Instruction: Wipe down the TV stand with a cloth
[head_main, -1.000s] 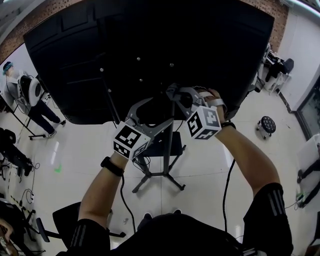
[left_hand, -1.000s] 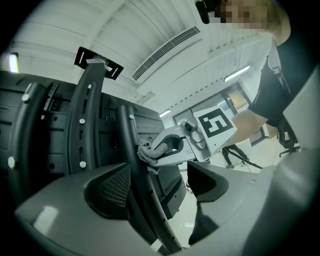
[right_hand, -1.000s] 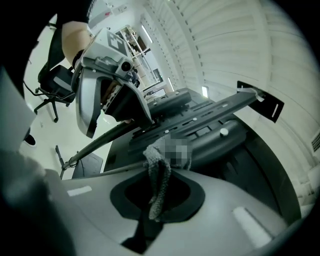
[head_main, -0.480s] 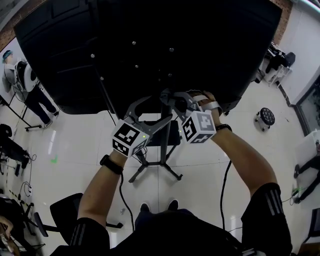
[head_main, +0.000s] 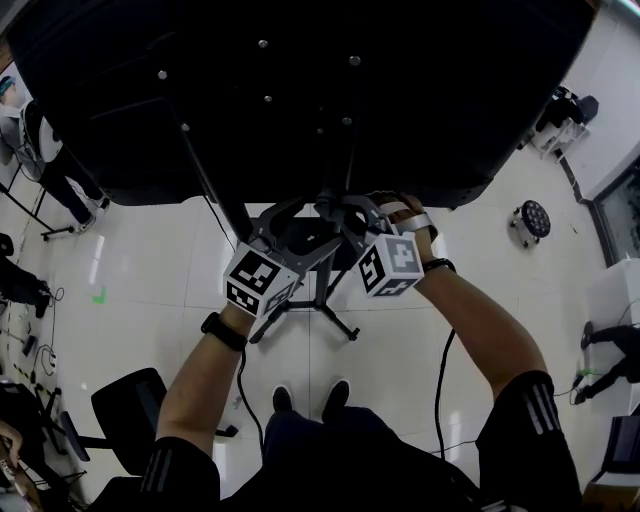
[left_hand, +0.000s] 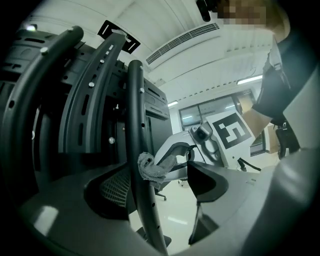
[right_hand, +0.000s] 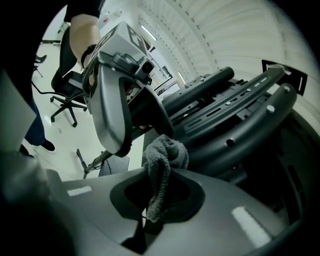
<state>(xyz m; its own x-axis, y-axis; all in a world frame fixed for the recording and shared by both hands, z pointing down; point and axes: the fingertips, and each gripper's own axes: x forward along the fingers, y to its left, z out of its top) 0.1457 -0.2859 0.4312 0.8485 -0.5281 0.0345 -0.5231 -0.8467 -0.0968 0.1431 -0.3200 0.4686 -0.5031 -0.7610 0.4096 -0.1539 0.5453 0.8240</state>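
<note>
The left gripper (left_hand: 162, 186) has its jaws spread either side of the black TV stand pole (left_hand: 136, 115), clamping nothing. At the pole's 3 o'clock side a grey cloth (right_hand: 162, 160) presses against it, pinched tight in the right gripper (right_hand: 157, 200). The TV (head_main: 300, 90) looms at 12 o'clock.

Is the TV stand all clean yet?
Done: I can't tell, since no part looks visibly cleaner. In hand: the right gripper has its jaws shut on the grey cloth, held at the stand's black pole behind the TV. The left gripper is open, with that pole between its jaws. Left: probably the rest of the pole and the legs.
</note>
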